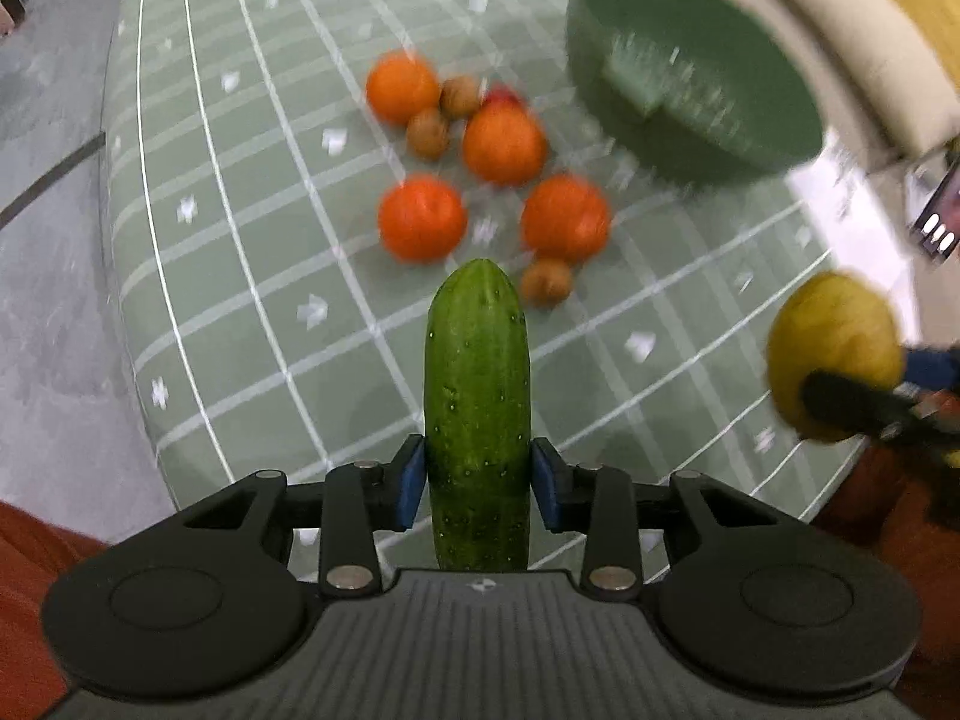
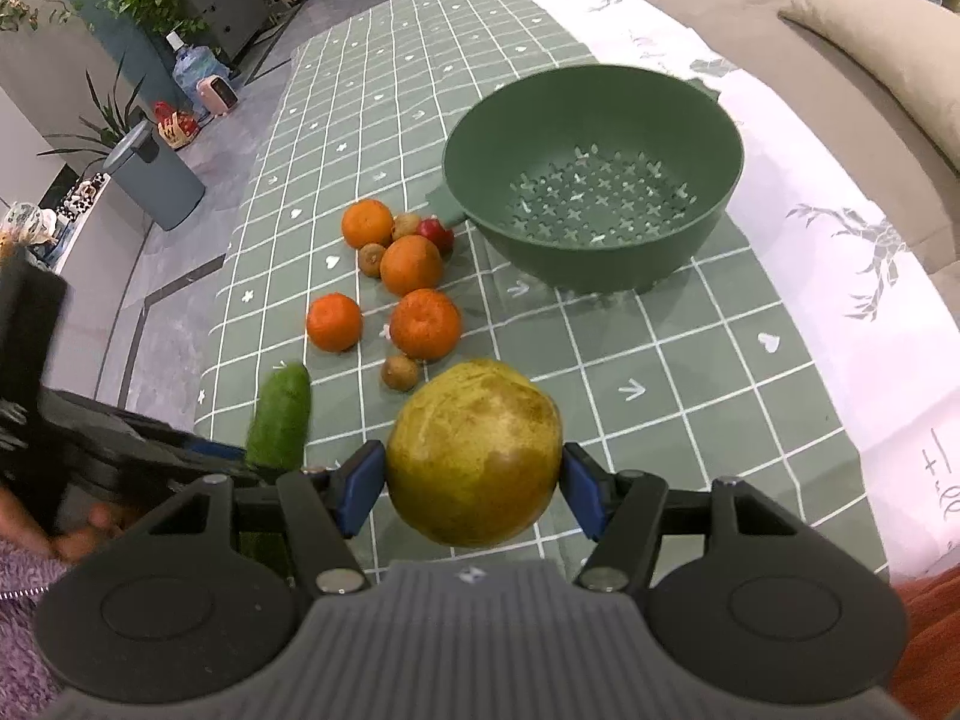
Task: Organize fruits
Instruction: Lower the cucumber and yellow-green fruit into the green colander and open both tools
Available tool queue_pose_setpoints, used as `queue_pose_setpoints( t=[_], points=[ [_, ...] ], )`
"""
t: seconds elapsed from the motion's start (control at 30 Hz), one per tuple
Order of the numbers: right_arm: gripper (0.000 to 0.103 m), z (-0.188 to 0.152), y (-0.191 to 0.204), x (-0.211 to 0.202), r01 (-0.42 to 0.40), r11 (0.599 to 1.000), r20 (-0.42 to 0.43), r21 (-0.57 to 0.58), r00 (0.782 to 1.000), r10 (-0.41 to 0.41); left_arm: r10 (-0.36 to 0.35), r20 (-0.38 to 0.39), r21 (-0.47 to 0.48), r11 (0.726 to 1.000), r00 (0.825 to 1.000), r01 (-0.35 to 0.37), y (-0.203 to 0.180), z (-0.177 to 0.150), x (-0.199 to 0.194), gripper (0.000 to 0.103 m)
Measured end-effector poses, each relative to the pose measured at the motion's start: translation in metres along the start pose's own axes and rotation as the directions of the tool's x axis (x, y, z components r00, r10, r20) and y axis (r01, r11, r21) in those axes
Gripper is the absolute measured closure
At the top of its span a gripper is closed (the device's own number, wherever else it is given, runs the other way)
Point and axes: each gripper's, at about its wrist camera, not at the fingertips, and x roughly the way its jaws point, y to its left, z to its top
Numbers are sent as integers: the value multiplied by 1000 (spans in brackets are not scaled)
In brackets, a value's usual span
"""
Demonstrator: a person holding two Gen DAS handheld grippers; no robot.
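Left gripper [image 1: 478, 483]: blue pads pinch a stiff, bumpy green cucumber [image 1: 478, 396] mid-length, held above the near edge of the green checked tablecloth [image 1: 252, 276].
Right gripper [image 2: 474, 483]: clamps a heavy, round yellow-green pomelo-like fruit [image 2: 475, 456] at its widest girth; smooth rind, may slip.
Loose fruit: four oranges [image 2: 411, 264], mid-cloth.
Far: perforated green plastic colander [image 2: 594, 180], empty; holes sharp in right view only.

In the left wrist view the dark green plastic colander bowl [image 1: 690, 78] is smeared by blur, its holes mere streaks. The small red fruit [image 1: 503, 97] hides mostly behind a round orange [image 1: 504, 141]. The long green cucumber [image 1: 478, 408] loses its lower end behind the gripper body. A black device [image 1: 939, 210] is cut off at the right edge.
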Motion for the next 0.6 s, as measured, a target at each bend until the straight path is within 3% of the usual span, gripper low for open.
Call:
queue_pose_setpoints(
  t=[0.13, 0.37, 0.5, 0.6],
  points=[
    [43, 14, -3, -7, -5, 1000, 29, -20, 1000, 5, -49, 85, 11, 999, 995, 48, -8, 24, -26, 62],
    [43, 59, -7, -21, 28, 992, 107, -125, 994, -14, -140, 218, 105, 987, 966, 119, -44, 89, -65, 62],
    [43, 92, -14, -19, 48, 980, 134, -194, 991, -22, -163, 276, 186, 976, 947, 114, -70, 123, -76, 62],
    [43, 114, -24, -8, 56, 969, 129, -239, 991, -26, -162, 279, 214, 971, 946, 103, -86, 145, -65, 62]
  ],
)
